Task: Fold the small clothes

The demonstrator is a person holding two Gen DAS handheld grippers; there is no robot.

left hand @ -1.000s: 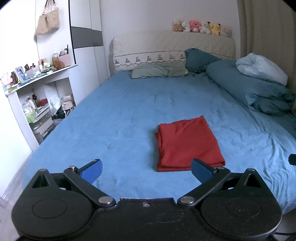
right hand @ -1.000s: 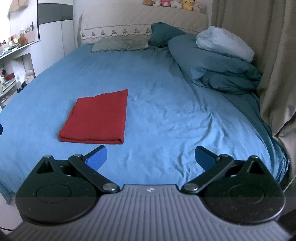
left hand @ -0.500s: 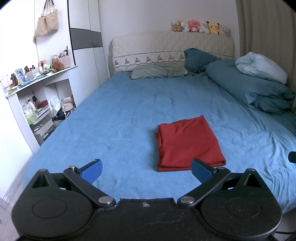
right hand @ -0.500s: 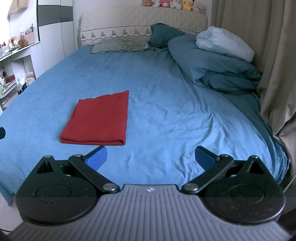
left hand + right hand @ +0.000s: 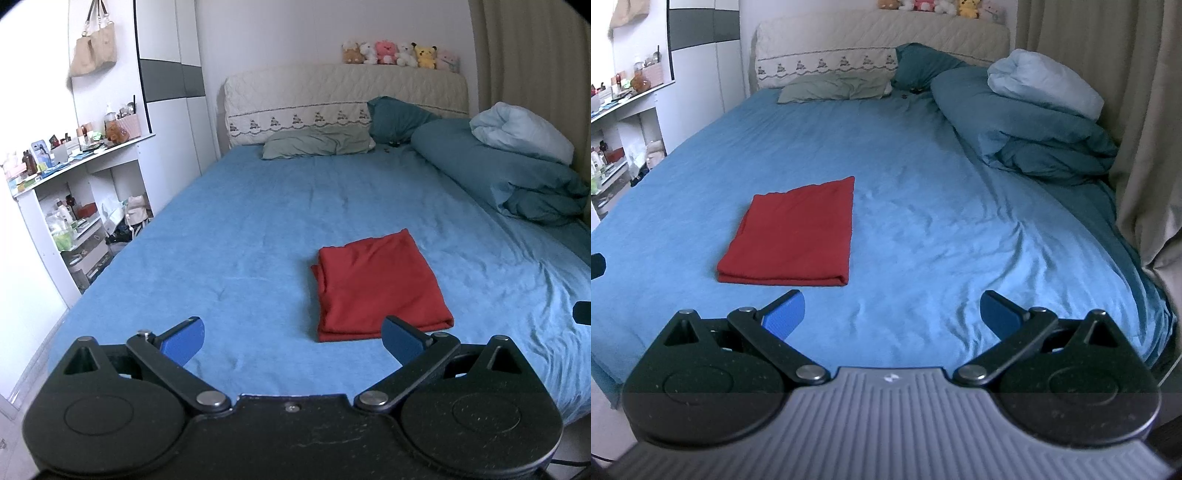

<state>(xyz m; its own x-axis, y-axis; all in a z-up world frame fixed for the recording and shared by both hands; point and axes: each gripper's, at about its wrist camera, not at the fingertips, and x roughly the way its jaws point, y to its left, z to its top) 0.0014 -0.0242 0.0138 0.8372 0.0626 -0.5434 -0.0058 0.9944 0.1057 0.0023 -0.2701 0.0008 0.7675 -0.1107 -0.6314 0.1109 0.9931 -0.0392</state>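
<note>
A red garment (image 5: 380, 284) lies folded into a neat rectangle on the blue bed sheet (image 5: 240, 236). It also shows in the right wrist view (image 5: 798, 236). My left gripper (image 5: 293, 341) is open and empty, held above the bed's near edge, with the garment ahead and to its right. My right gripper (image 5: 892, 314) is open and empty above the near edge, with the garment ahead and to its left. Neither gripper touches the cloth.
A rolled teal duvet (image 5: 1027, 133) with a pale blue pillow (image 5: 1041, 81) fills the bed's right side. Pillows (image 5: 317, 146) lie by the headboard. A cluttered white shelf unit (image 5: 70, 206) stands left of the bed. A beige curtain (image 5: 1145, 129) hangs at the right.
Both grippers have drawn back and risen slightly from the bed. The red garment lies unmoved.
</note>
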